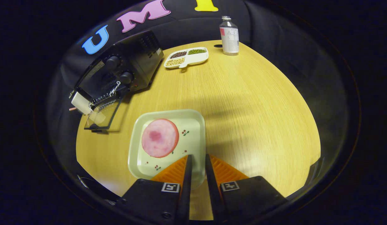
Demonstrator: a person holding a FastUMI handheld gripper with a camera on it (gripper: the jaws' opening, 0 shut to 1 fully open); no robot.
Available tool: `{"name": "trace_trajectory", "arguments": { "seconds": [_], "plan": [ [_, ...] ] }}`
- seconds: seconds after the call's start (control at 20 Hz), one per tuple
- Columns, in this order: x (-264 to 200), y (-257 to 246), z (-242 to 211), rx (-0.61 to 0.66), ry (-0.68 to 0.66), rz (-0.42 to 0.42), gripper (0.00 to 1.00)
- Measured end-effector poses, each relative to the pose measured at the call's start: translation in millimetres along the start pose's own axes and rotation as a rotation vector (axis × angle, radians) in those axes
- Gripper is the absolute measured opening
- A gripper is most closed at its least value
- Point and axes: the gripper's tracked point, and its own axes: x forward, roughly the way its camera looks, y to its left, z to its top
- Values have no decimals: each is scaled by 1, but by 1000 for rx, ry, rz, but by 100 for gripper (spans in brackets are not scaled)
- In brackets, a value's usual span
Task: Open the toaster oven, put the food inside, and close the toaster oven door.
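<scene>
- Two fingers (198,159) sit close together with a narrow gap, grasping nothing, over the near right edge of a pale square plate (193,125).
- One round pink slice of ham (160,137) lies on the plate, just ahead and left of the fingers.
- Far left on the wooden desk (249,106) stands a black toaster oven (131,59); its glass door (103,114) hangs open toward the plate.
- Beyond, a white divided dish (186,57) holds beans in three sections, near the toaster oven.
- Far right of the dish stands a clear bottle (229,36).
</scene>
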Motion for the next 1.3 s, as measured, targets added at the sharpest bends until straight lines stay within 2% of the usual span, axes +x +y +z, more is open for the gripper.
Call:
{"name": "trace_trajectory", "arguments": {
  "seconds": [0.05, 0.15, 0.2, 0.45, 0.6, 1.05, 1.3],
  "plan": [
    [-1, -1, 1, -9, -3, -8, 26],
    [1, -4, 0, -10, 5, -20, 24],
    [1, -4, 0, 2, 13, -16, 19],
    [-1, -2, -2, 97, 35, 44, 7],
    [0, 2, -3, 178, 50, 96, 7],
    [-24, 29, -11, 603, 111, 300, 7],
    [-38, 37, -6, 671, 87, 366, 6]
  ]
}}
